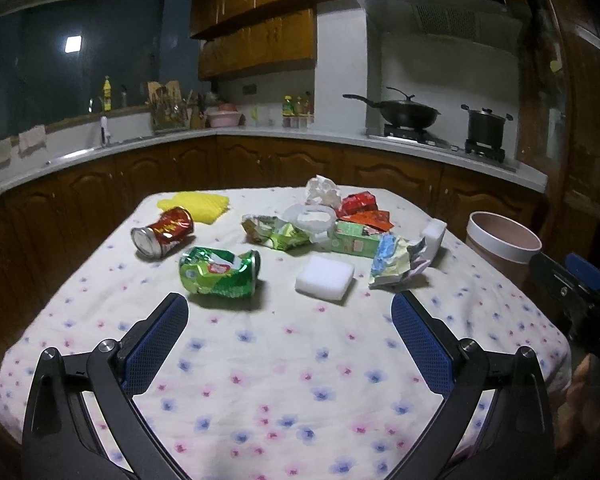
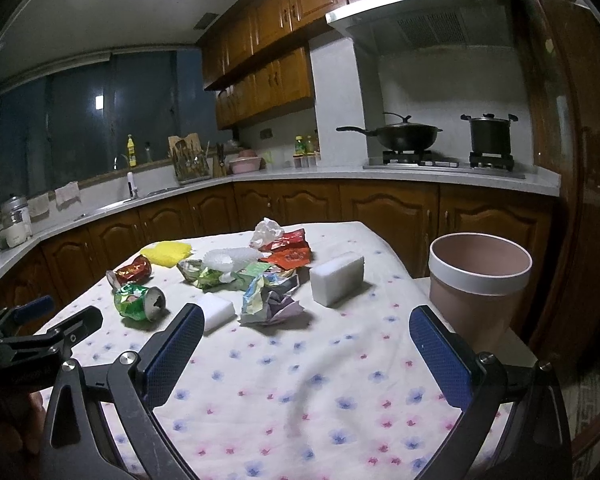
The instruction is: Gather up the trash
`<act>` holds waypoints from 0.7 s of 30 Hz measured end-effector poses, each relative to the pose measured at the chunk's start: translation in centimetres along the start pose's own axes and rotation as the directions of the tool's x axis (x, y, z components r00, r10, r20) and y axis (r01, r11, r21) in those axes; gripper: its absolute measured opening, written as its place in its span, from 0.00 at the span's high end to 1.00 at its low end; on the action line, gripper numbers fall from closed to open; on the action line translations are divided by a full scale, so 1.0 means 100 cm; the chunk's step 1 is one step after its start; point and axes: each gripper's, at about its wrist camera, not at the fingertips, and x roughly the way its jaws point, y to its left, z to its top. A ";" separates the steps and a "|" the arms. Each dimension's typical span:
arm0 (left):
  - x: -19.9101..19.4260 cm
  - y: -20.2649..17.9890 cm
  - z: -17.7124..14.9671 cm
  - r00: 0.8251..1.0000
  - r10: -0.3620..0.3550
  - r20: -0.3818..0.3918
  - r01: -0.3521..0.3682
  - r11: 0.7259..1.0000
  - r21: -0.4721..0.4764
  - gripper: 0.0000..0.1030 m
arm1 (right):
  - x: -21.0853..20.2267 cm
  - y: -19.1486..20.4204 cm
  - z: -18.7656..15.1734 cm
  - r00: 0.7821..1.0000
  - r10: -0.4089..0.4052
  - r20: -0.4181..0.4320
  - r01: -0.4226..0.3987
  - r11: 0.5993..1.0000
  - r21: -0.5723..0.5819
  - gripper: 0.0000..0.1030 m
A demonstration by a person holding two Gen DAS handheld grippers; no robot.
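Trash lies across the far half of the flowered tablecloth point(image 1: 292, 360): a crushed green can point(image 1: 220, 272) point(image 2: 138, 300), a dented red can point(image 1: 164, 232) point(image 2: 134, 270), crumpled wrappers point(image 1: 392, 258) point(image 2: 268, 296), a green carton point(image 1: 354, 242), red packets point(image 1: 364, 208) point(image 2: 290, 254) and a white tissue wad point(image 1: 322, 190). A pink bin point(image 1: 504, 246) point(image 2: 478, 284) stands past the table's right edge. My left gripper point(image 1: 290, 310) hovers open over the near cloth, short of the green can. My right gripper point(image 2: 306, 322) is open too, empty, nearer the bin.
Two white foam blocks point(image 1: 326, 278) point(image 2: 338, 278) and a yellow cloth point(image 1: 198, 204) sit among the trash. A clear plastic dish point(image 1: 310, 216) lies mid-pile. Kitchen counter point(image 1: 300, 134), a sink and a stove with a wok point(image 1: 408, 114) and a pot run behind.
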 end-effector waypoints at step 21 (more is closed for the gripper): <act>0.082 -0.026 0.032 0.965 -0.182 -0.190 0.187 0.982 0.009 0.00 | 0.072 -0.049 0.029 0.987 0.067 -0.143 -0.043 0.986 0.164 0.00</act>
